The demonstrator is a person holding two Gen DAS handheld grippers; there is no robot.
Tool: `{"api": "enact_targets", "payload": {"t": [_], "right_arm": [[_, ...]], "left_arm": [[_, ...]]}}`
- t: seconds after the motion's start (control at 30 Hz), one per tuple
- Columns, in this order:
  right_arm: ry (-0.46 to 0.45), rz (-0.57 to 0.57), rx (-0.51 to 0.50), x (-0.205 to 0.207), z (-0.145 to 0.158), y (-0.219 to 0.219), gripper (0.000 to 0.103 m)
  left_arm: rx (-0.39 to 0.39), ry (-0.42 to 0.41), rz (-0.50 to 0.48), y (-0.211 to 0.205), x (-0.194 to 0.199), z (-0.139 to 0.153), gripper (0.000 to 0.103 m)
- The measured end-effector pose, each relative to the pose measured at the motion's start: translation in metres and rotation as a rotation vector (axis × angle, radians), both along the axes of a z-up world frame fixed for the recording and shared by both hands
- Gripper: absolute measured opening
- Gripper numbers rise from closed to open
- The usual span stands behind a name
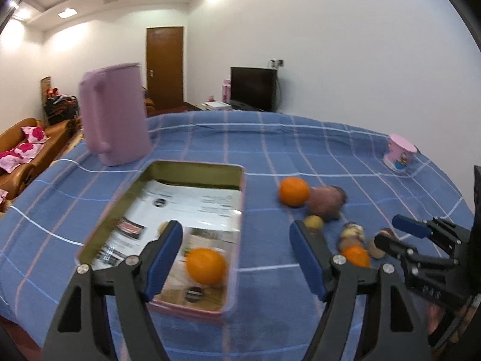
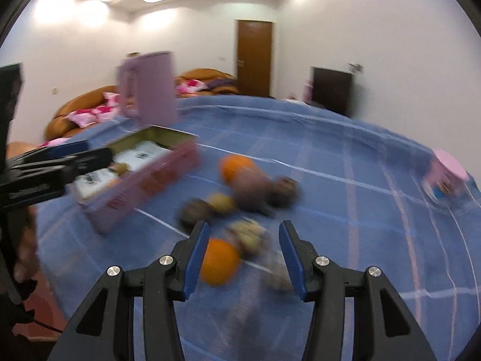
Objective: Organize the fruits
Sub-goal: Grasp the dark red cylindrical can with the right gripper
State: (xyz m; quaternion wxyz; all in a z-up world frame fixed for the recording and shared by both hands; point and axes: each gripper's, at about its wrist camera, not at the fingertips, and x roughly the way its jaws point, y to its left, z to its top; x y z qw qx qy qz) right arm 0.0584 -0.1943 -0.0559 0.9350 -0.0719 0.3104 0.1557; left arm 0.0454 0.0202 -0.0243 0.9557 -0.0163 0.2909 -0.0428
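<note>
A pink tin box (image 1: 168, 180) lined with printed paper sits on the blue checked cloth; it also shows in the right wrist view (image 2: 144, 186). An orange (image 1: 206, 266) lies inside it. My left gripper (image 1: 236, 255) is open above the box's near right end. Loose fruit lies right of the box: an orange (image 1: 294, 191), a purple-brown fruit (image 1: 326, 203), small yellow and brown ones. My right gripper (image 2: 243, 255) is open just above another orange (image 2: 219, 266) and small fruits (image 2: 248, 234); it appears in the left wrist view (image 1: 396, 234).
A tall pink jug (image 1: 115, 114) stands behind the box. A small pink cup (image 1: 399, 153) sits at the far right of the table (image 1: 300, 144). A sofa with pink cushions (image 1: 24, 150) is beyond the left edge. The right wrist view is motion-blurred.
</note>
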Motion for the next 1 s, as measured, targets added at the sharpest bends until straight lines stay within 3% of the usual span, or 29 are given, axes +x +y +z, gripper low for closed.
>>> {"api": "enact_targets", "payload": {"t": [0.3,0.63,0.77,1.0], "right_arm": [[0.068,-0.022,0.056,0.008,-0.008,-0.023,0.051],[0.202,0.034,0.075,0.02,-0.023,-0.019,0.049],[0.2,0.028,0.101,0.019,-0.023,-0.023,0.034],[0.136,-0.014,0.102,0.009,-0.017,-0.033,0.033]], "left_arm": [[0.05,0.076,-0.067,-0.046,0.01,-0.016,0.076],[0.019,0.11,-0.135,-0.073,0.003,-0.021,0.076],[0.02,0.116,-0.139,-0.078,0.002,-0.023,0.076],[0.025,0.113,-0.177,-0.091,-0.004,-0.022,0.076]]}}
